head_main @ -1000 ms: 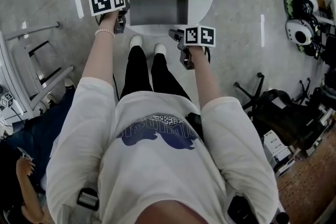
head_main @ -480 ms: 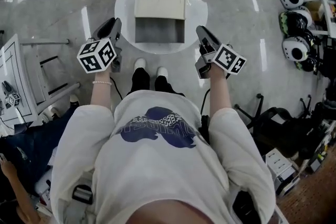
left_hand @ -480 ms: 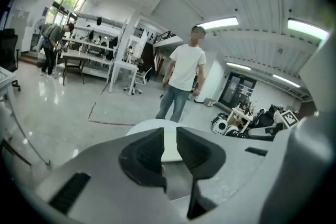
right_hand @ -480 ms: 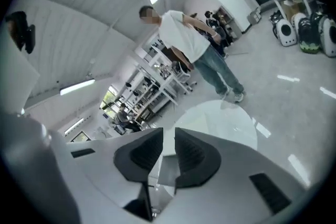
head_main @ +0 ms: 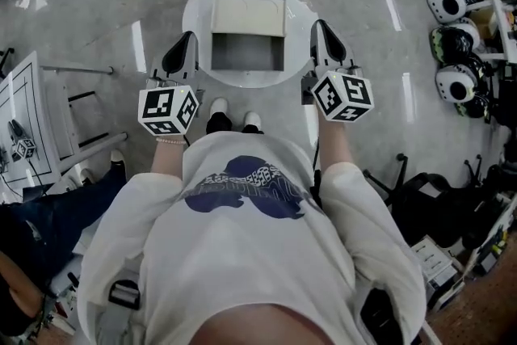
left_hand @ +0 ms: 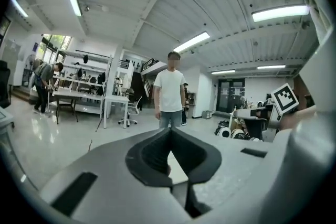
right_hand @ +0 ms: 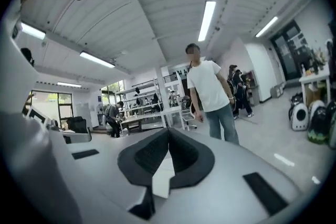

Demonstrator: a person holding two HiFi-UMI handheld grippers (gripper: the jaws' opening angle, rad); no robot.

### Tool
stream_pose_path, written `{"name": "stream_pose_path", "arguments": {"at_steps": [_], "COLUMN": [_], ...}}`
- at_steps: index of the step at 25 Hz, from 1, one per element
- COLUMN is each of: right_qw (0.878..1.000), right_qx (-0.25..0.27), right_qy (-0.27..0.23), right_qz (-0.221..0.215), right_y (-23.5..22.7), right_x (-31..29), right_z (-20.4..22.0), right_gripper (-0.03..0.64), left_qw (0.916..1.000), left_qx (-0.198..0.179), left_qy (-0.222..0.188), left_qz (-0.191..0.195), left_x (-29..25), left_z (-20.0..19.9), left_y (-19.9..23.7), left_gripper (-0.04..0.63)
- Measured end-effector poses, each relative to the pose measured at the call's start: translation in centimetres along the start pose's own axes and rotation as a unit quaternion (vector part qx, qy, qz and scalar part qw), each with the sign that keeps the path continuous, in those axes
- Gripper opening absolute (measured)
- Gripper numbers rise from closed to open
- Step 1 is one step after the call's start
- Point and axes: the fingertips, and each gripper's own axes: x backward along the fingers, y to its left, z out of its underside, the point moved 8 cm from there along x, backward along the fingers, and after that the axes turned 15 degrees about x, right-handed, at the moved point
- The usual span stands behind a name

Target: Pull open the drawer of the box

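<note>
Room: grey floor, round white table [head_main: 198, 20], box [head_main: 248, 14] at its centre, drawer [head_main: 246, 52] out.
Hidden: the drawer's inside is dark.
Left gripper [head_main: 186, 40]: held level, jaws just clenched, empty.
Right gripper [head_main: 321, 27]: likewise.

1. The round worktop [head_main: 196, 12] is white and glossy, and light glints off its smooth top.
2. The box [head_main: 248, 12] has a smooth, matt cream shell; whether it is card or plastic cannot be told. Its drawer [head_main: 247, 52] shows a dull grey inside.
3. The floor [head_main: 89, 12] is polished grey and glossy, streaked with lamp reflections.
4. The left claw [left_hand: 169, 131] and right claw [right_hand: 168, 131] have smooth matt grey plastic shells and matt black, rougher-looking pads [left_hand: 152, 153].
5. The shirt [head_main: 242, 254] is soft white cloth with a dark print.
6. The ceiling [left_hand: 157, 8] is ribbed white panelling.
</note>
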Motion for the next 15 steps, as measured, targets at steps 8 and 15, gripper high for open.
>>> {"name": "stream_pose_path", "arguments": {"at_steps": [8,15], "right_qw": [0.995,0.994], "right_qx": [0.097,0.1], "right_qy": [-0.035,-0.039], "right_qz": [0.013,0.018], "right_y": [2.0,2.8], "right_x": [-0.4,-0.9], "right_z": [-2.0,-1.2], "right_gripper": [-0.002,-0.002], "left_qw": [0.9984,0.9963], "left_qx": [-0.042,-0.062], "left_qy": [-0.037,-0.053], "left_qz": [-0.012,-0.025], "left_x": [0.7,0.2], "left_z": [-0.1,-0.8], "left_y": [-0.5,0.0], "left_gripper": [0.008,0.008]}}
